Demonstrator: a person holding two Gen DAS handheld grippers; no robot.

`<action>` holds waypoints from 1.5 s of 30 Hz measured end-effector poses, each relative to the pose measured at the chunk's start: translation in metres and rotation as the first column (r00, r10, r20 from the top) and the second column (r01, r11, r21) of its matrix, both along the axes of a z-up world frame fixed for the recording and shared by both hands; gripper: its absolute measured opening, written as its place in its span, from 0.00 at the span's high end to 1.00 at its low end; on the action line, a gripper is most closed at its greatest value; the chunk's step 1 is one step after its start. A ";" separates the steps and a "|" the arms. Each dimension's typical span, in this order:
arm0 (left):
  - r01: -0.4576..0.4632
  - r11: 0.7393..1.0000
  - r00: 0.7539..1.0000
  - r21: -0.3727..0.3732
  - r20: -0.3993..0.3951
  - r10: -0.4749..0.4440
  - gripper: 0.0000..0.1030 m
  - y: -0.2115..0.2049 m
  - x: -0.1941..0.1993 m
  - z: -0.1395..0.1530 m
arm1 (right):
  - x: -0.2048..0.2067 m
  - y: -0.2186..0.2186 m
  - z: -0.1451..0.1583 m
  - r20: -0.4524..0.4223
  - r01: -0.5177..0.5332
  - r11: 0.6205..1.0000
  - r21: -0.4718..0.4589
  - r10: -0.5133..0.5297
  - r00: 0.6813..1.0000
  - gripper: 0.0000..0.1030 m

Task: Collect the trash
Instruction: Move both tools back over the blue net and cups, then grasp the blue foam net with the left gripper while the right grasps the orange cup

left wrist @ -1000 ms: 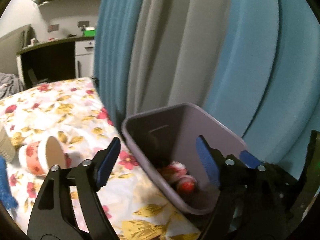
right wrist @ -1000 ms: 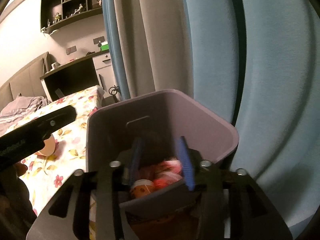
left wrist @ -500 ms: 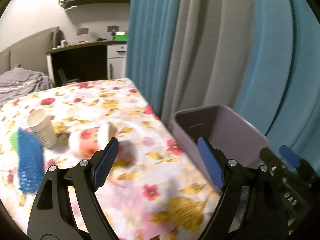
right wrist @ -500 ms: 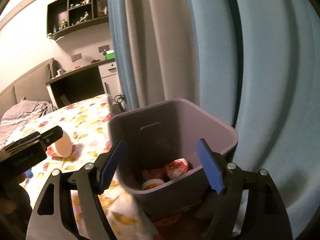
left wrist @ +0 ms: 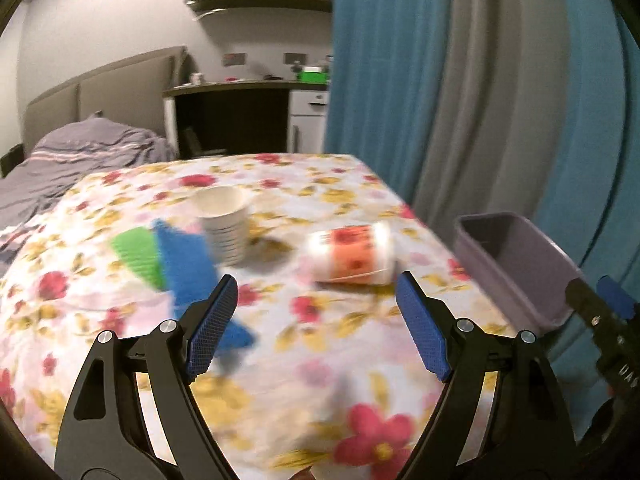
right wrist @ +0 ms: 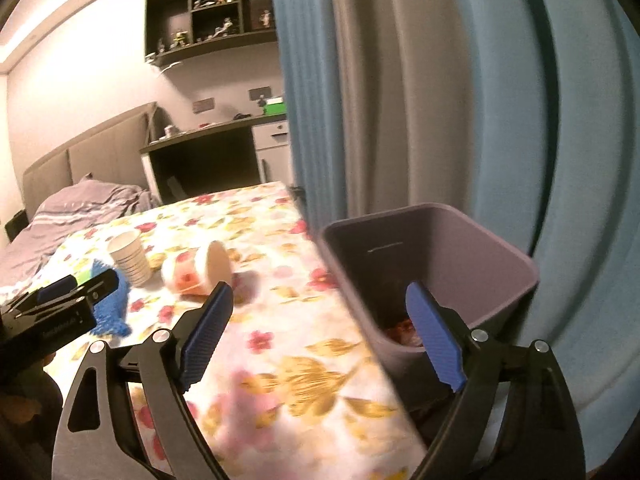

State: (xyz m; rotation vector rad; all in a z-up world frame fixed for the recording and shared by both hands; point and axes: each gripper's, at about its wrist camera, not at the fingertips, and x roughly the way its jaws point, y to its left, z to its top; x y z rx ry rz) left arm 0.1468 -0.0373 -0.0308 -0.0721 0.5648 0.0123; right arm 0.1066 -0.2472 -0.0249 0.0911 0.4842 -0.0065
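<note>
Both grippers, left gripper (left wrist: 316, 326) & right gripper (right wrist: 320, 334), wide; empty

Motion blur smears the blue mesh piece (left wrist: 188, 268) and the tipped flowered cup (left wrist: 352, 254). The bin's (right wrist: 500, 256) contents are mostly hidden behind its near wall; the far shelf figurines (right wrist: 212, 0) are too small to identify.

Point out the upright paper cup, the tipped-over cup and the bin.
upright paper cup (left wrist: 226, 226), left wrist view, ribbed side wall.
tipped-over cup (left wrist: 352, 252), left wrist view, orange printed side.
bin (right wrist: 432, 240), right wrist view, inner back wall.
</note>
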 end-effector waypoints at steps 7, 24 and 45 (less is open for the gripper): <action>-0.099 0.995 0.995 -0.029 -0.022 0.099 0.23 0.057 -0.022 -0.007 | 0.004 0.053 -0.008 -0.026 -0.098 0.995 -0.021 0.098 0.995 0.17; -0.145 0.983 0.978 -0.109 -0.165 0.126 0.25 0.099 0.028 -0.040 | 0.030 0.100 -0.016 -0.073 -0.163 0.986 -0.043 0.160 0.984 0.17; -0.117 0.972 0.986 -0.205 -0.142 0.088 0.96 0.114 0.042 -0.054 | 0.109 0.129 -0.039 -0.151 -0.159 0.985 -0.067 0.148 0.977 0.06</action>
